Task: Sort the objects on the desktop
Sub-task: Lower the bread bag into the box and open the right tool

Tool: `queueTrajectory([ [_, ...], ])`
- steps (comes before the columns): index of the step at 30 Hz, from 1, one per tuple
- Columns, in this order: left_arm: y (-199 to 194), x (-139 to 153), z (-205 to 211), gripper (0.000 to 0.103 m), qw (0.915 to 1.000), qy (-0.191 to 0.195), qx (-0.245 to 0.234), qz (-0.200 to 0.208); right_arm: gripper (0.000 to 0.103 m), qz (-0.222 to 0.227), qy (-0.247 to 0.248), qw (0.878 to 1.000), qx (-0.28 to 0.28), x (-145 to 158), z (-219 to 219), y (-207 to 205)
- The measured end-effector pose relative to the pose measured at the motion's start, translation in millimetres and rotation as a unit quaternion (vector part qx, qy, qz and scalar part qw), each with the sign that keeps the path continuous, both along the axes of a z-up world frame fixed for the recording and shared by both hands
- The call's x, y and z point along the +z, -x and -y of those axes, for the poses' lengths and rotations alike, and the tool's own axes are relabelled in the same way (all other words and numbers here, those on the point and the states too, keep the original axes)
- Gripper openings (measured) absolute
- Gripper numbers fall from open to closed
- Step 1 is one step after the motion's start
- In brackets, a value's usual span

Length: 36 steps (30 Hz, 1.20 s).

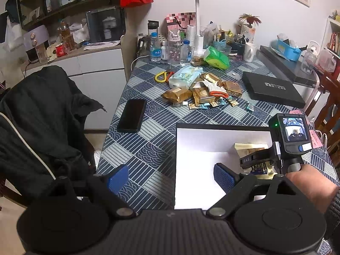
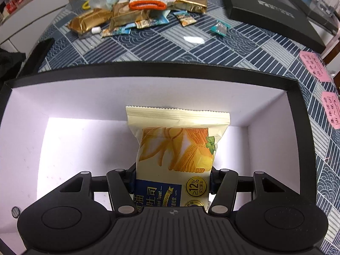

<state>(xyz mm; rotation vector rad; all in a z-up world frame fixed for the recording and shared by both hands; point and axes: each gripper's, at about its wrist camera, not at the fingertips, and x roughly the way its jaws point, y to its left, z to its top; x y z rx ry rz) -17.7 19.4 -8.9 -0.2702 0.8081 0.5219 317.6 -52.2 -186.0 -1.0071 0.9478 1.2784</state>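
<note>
My right gripper is shut on a cream and blue toast snack packet and holds it inside a black box with a white interior. In the left wrist view the right gripper and the packet show at the right side of the box. My left gripper is open and empty over the box's left edge. A pile of gold snack packets and small sweets lies at the middle of the table, also in the right wrist view.
A black phone lies at the table's left edge. A flat black box lid lies at the right. Bottles, a lamp, cups and a green bag crowd the far side. A chair with a dark jacket stands left. Pink notes lie right.
</note>
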Motion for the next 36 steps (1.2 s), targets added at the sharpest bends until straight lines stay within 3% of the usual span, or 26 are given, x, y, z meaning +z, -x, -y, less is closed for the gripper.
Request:
queueTrajectory([
  [27, -5, 0, 1, 0.103, 1.0, -0.001, 0.008, -0.003, 0.061, -0.006, 0.055, 0.998, -0.002, -18, -7, -3],
  [36, -1, 2, 0, 0.103, 0.9999, -0.003, 0.011, 0.0, 0.074, 0.008, 0.064, 0.998, 0.005, -20, -8, 1],
])
